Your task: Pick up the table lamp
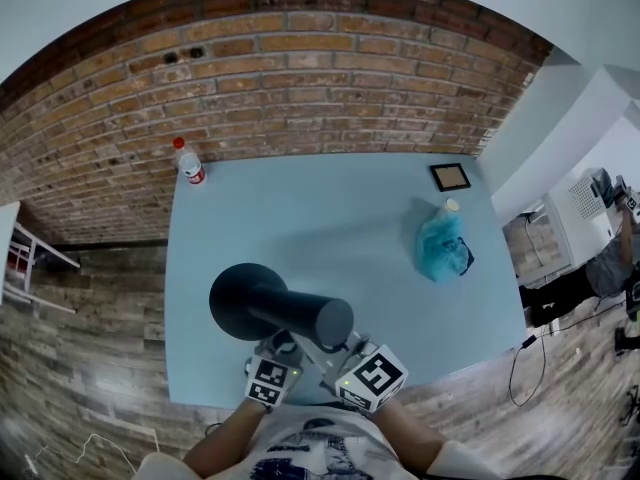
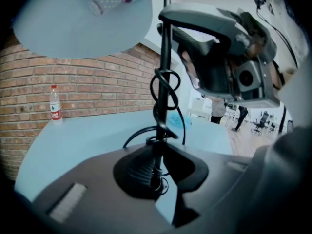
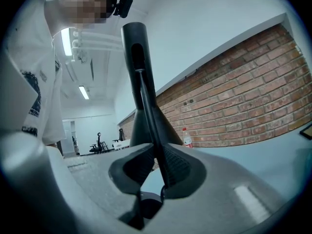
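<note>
A black table lamp [image 1: 270,303] stands near the front edge of the light blue table [image 1: 320,208], with its round base at the left and its cylinder head [image 1: 322,320] at the right. My left gripper [image 1: 285,346] is shut on the lamp's thin pole [image 2: 162,82], which has a cable wound round it and sits between the pads [image 2: 139,167]. My right gripper [image 1: 342,354] is shut on a black bar of the lamp [image 3: 146,106]. That bar rises between its pads [image 3: 178,167]. The right gripper [image 2: 234,67] also shows in the left gripper view, higher up the pole.
A water bottle with a red label [image 1: 189,164] stands at the table's far left corner. A small framed picture [image 1: 450,176] and a blue plastic bag [image 1: 443,246] lie at the right. A brick wall [image 1: 300,78] runs behind the table, and a white rack [image 1: 30,258] stands at the left.
</note>
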Demonstrator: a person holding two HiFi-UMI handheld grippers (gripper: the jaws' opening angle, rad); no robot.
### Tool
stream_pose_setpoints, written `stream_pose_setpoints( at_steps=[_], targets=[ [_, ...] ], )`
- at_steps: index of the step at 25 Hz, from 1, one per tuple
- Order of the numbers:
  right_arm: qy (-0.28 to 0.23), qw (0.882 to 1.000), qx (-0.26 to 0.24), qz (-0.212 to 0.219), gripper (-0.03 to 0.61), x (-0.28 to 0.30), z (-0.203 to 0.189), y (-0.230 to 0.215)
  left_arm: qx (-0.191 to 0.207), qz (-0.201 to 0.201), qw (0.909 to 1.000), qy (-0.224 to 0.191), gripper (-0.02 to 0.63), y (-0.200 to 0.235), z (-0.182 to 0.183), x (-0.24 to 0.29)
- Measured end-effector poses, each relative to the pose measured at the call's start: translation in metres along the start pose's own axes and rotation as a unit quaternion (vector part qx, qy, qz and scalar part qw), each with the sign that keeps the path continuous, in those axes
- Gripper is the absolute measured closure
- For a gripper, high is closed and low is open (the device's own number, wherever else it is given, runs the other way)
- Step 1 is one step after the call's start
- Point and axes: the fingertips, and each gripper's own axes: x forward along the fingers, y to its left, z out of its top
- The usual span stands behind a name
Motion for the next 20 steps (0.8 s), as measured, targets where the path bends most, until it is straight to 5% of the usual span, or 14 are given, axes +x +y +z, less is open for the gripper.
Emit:
stream_pose_setpoints(
  at_steps=[20],
  targets=[
    [-0.008,1.0,-0.006,-0.002,0.529,-0.009,0.018,0.015,0.025,0.0,0.9997,-0.001,0.575,-0.009,0.013,-0.022]
  ],
)
